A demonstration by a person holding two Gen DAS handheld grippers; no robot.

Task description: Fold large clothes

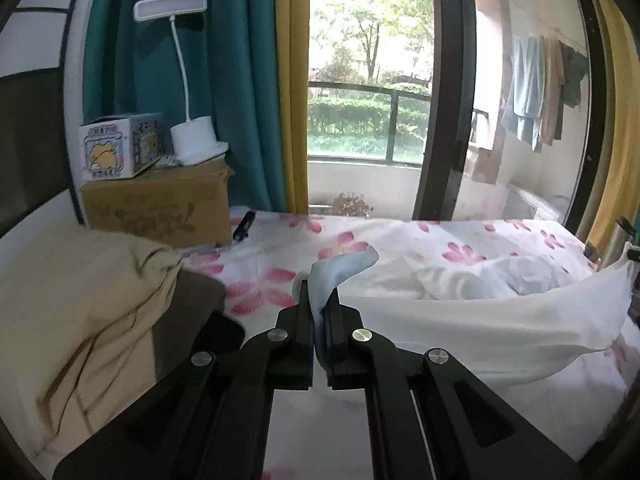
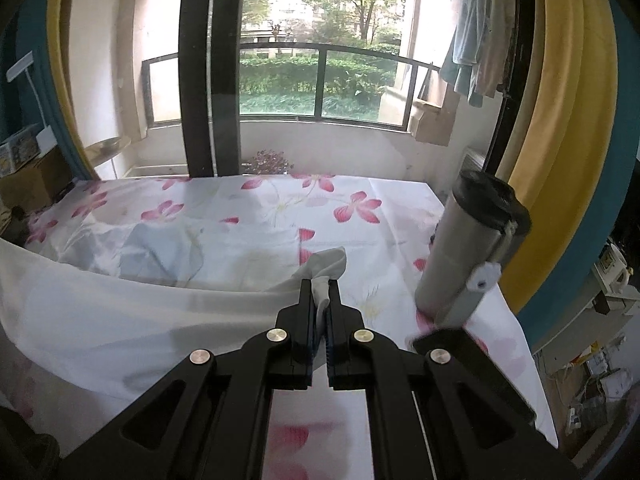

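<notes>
Clearly the garment (image 1: 480, 332) is thin, light and limp: it hangs in a slack sheet between the two grips, sagging in the middle, and lets the flowered bed (image 1: 400, 240) show faintly through it. On the left, the left gripper (image 1: 320, 304) has its fingers pressed nearly together on a pale blue corner of the cloth, a tuft of which pokes out beyond the tips; from there the fabric runs away to the right of the fingers. On the right, the right gripper (image 2: 321, 296) is likewise closed tight on another corner, with the cloth (image 2: 140, 312) spreading to the left of its fingers and draping down onto the bed (image 2: 280, 204) ahead.

Such cloth will likely slip and bunch rather than hold a crease, so corners and hems look like the best places to grip, kept taut between both hands. A steel flask (image 2: 468, 248) stands just right of the right fingers; a swinging edge could catch it.
</notes>
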